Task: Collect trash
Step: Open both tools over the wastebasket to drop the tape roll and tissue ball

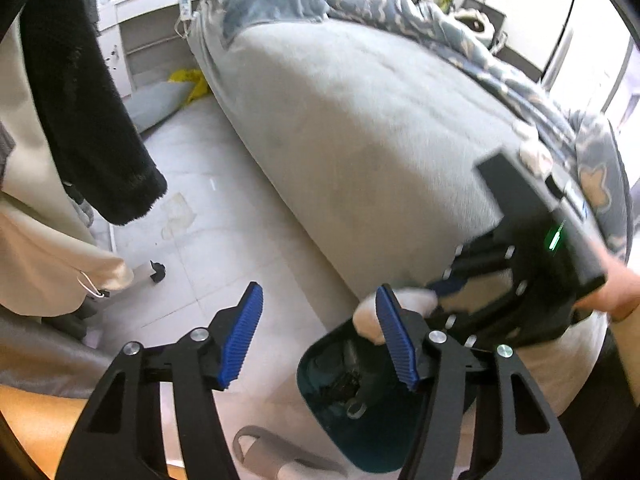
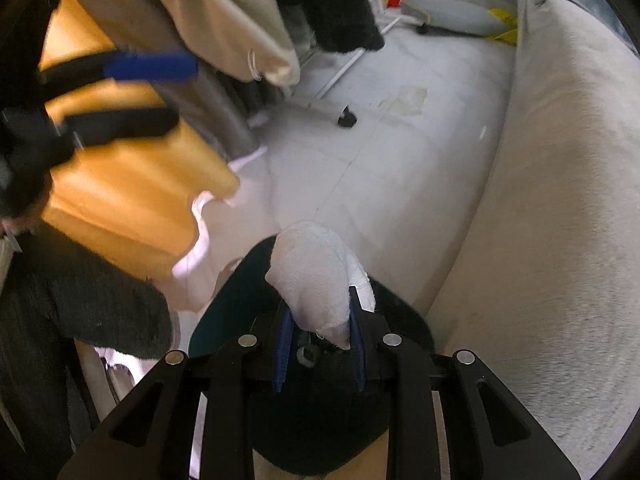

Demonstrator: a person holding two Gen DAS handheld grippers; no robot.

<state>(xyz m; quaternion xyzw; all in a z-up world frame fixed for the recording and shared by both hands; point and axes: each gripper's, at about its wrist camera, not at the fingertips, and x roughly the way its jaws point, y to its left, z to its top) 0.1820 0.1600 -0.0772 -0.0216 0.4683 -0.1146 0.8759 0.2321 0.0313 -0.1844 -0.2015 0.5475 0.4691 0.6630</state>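
My right gripper (image 2: 320, 312) is shut on a crumpled white tissue (image 2: 320, 276) and holds it just above the open mouth of a dark teal trash bin (image 2: 232, 312). The left wrist view shows the same tissue (image 1: 368, 316), the right gripper (image 1: 440, 288) and the bin (image 1: 320, 384) with dark rubbish inside. My left gripper (image 1: 316, 336) is open and empty, above the floor just left of the bin. It also shows blurred at the upper left of the right wrist view (image 2: 160, 92).
A bed with a grey blanket (image 1: 360, 120) runs along the right; a patterned duvet (image 1: 440, 20) lies on it. Hanging clothes, black (image 1: 92, 120) and cream (image 1: 44, 248), are on the left. White tiled floor (image 1: 200, 200) has a stain (image 1: 178, 208) and a small black caster (image 1: 157, 271). A grey slipper (image 1: 272, 456) lies near the bin.
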